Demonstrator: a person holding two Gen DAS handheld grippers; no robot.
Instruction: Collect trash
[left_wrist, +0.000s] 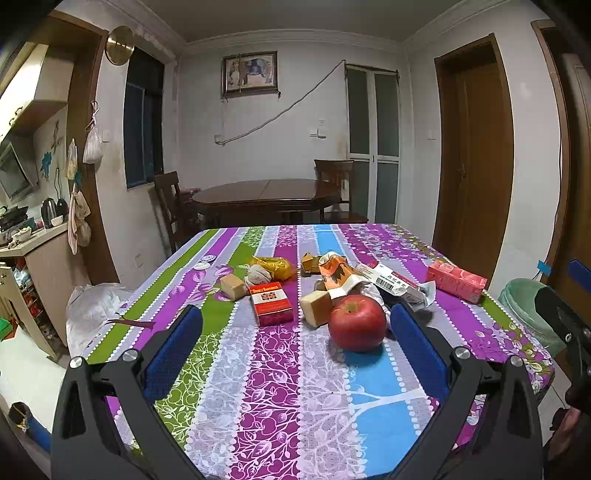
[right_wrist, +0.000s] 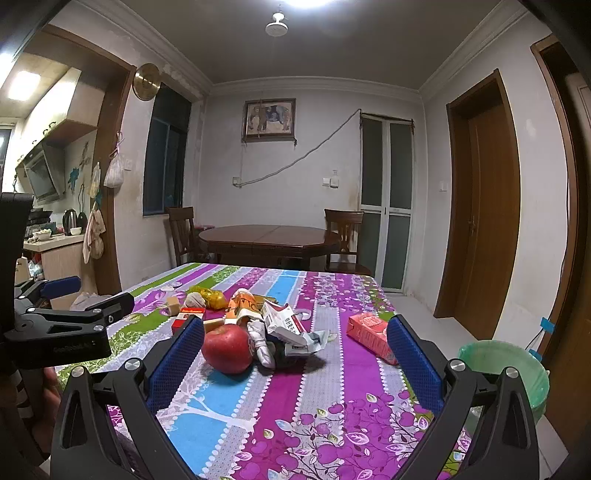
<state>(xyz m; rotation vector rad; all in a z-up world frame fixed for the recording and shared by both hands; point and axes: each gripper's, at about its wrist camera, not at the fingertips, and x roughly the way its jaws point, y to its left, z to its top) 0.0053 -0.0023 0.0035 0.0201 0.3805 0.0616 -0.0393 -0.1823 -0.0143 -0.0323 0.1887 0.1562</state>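
Note:
Litter lies on the striped tablecloth (left_wrist: 280, 387): a red cigarette box (left_wrist: 271, 303), a crumpled orange wrapper (left_wrist: 338, 275), a white torn packet (left_wrist: 399, 282), a yellow wrapper (left_wrist: 273, 266) and a pink carton (left_wrist: 456, 280). A red apple (left_wrist: 357, 322) and tan blocks (left_wrist: 316, 307) sit among them. My left gripper (left_wrist: 295, 317) is open above the near cloth, the apple just inside its right finger. My right gripper (right_wrist: 295, 328) is open too, with the apple (right_wrist: 227, 348) by its left finger and the pink carton (right_wrist: 371, 334) by its right. Both hold nothing.
A green-lined waste bin (right_wrist: 506, 369) stands on the floor right of the table. Left of the table lies a white bag (left_wrist: 92, 306) by a kitchen counter (left_wrist: 37, 254). A dark wooden table (left_wrist: 264, 194) with chairs stands behind. Bottle caps (left_wrist: 205, 261) lie far left.

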